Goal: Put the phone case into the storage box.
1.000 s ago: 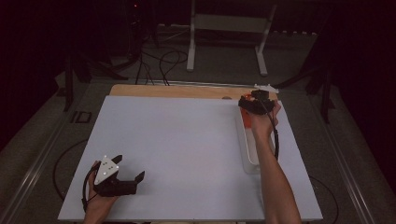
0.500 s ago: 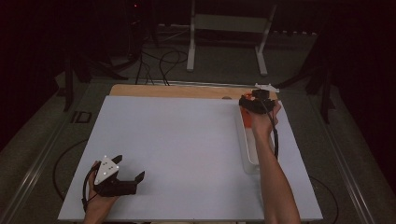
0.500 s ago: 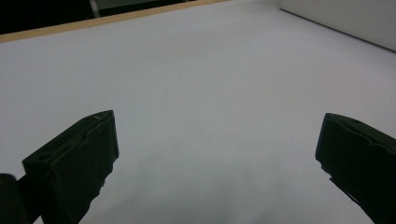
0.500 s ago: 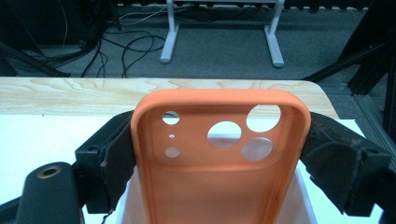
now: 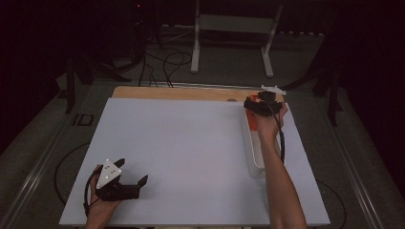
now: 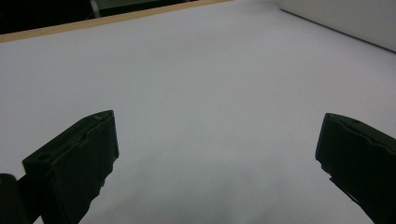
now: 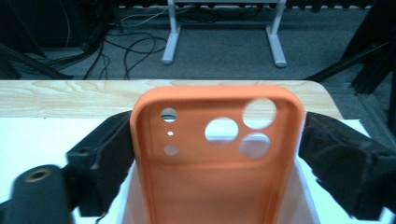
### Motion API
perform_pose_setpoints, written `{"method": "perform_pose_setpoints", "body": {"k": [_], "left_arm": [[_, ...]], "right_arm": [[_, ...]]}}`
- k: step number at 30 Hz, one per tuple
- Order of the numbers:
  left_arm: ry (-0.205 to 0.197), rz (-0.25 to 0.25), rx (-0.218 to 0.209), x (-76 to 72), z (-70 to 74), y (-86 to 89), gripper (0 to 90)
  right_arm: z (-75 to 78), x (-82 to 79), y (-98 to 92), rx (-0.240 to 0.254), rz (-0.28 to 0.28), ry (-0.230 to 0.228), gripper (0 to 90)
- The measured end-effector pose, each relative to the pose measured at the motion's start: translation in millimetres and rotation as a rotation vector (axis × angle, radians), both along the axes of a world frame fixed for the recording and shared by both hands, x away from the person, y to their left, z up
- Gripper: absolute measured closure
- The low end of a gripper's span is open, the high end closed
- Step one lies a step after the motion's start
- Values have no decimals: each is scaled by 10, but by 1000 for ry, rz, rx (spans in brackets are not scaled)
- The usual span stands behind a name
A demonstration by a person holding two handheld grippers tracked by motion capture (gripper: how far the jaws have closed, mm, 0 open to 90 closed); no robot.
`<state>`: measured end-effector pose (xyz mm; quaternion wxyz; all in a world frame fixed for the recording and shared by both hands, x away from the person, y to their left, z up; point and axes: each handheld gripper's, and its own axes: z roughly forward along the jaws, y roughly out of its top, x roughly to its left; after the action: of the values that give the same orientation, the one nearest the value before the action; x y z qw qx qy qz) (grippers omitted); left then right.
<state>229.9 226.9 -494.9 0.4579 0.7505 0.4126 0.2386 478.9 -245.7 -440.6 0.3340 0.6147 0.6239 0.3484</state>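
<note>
An orange phone case [image 7: 215, 158] with several camera holes stands upright between the jaws of my right gripper [image 7: 217, 140], inner side toward the camera. Both pads touch its long edges. The jaws have just been opening a little, with the case still between them. In the high view my right gripper [image 5: 255, 107] hovers at the far end of a long white tray [image 5: 258, 160], and the orange case [image 5: 251, 121] shows below it. My left gripper [image 5: 132, 171] rests at the near left of the white mat [image 5: 181, 152]. Its jaws [image 6: 217, 140] stand wide apart with nothing between them.
The mat covers most of a wooden table whose bare strip [image 5: 181, 93] runs along the far edge. Beyond it are a dark floor with cables [image 5: 162, 62] and a white stand [image 5: 229, 24]. The tray wall [image 6: 345, 18] shows at the upper right of the left gripper view.
</note>
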Motion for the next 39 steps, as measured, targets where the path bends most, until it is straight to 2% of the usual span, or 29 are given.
{"method": "perform_pose_setpoints", "body": {"k": [5, 22, 23, 27, 31, 39], "left_arm": [[-1, 0, -2, -2, 2, 2, 4], [-6, 1, -4, -12, 14, 5, 4], [-6, 2, -5, -15, 14, 7, 4], [-7, 0, -5, -16, 17, 1, 4], [-6, -1, -6, -14, 13, -3, 4], [-6, -2, -4, -16, 15, -5, 3]], "right_arm": [[3, -6, -11, 23, 10, -7, 82], [80, -66, -9, 25, 39, -38, 84], [91, -83, -3, 13, 58, -35, 83], [115, -106, 9, 19, 81, -41, 84], [120, -123, 28, 12, 119, -27, 84], [136, -178, 44, 8, 158, -25, 84]]}}
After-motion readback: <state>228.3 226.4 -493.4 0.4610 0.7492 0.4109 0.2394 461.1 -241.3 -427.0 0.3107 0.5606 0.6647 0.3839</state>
